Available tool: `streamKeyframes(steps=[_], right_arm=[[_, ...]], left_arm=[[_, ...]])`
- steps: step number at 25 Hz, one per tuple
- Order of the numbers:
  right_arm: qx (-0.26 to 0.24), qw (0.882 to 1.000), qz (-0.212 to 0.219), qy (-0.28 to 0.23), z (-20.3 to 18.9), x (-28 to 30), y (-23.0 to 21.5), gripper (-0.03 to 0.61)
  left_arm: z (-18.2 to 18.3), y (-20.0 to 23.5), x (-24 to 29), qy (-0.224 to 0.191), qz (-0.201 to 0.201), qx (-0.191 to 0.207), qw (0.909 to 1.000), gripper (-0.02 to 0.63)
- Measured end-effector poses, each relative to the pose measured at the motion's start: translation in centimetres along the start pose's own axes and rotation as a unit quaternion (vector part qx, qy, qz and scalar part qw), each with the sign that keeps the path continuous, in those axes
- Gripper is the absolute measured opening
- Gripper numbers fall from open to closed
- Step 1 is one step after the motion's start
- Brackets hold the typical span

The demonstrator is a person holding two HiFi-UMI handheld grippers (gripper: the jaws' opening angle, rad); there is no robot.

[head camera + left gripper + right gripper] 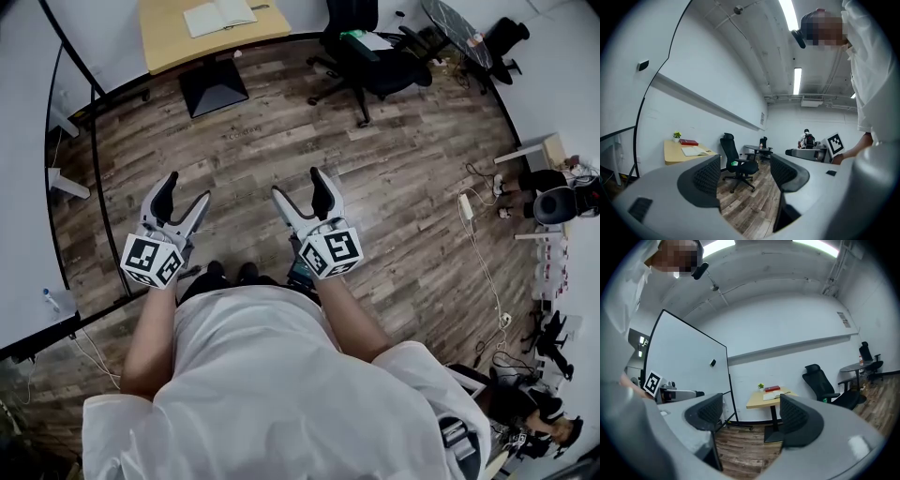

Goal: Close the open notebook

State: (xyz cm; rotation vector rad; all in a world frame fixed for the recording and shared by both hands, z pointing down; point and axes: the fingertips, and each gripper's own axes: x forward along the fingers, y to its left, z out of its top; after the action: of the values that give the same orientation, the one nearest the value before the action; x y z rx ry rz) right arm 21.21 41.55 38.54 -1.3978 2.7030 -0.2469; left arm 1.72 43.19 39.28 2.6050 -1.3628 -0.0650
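An open notebook point(219, 16) with white pages lies on a small wooden desk point(178, 37) at the far end of the room. It also shows as an open notebook point(771, 395) in the right gripper view and as the open notebook point(693, 151) in the left gripper view. My left gripper point(183, 199) and right gripper point(302, 191) are held out in front of me above the wood floor, far from the desk. Both stand open with nothing between their jaws.
A black office chair point(370, 58) stands right of the desk. A whiteboard frame point(94, 141) runs along the left. A red book point(772, 389) and a small plant point(761, 386) sit at the desk's back. Cables and a power strip point(466, 206) lie on the floor at right.
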Motion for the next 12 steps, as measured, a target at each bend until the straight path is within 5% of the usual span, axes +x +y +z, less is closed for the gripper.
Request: streamKeyframes(steps=[12], right_arm=[[0.045,0.998,0.023,0.028,-2.3,2.0,-2.3,0.385]], left_arm=[[-2.3,0.9,2.2,0.026,0.003,-0.013,0.9996,0.319]])
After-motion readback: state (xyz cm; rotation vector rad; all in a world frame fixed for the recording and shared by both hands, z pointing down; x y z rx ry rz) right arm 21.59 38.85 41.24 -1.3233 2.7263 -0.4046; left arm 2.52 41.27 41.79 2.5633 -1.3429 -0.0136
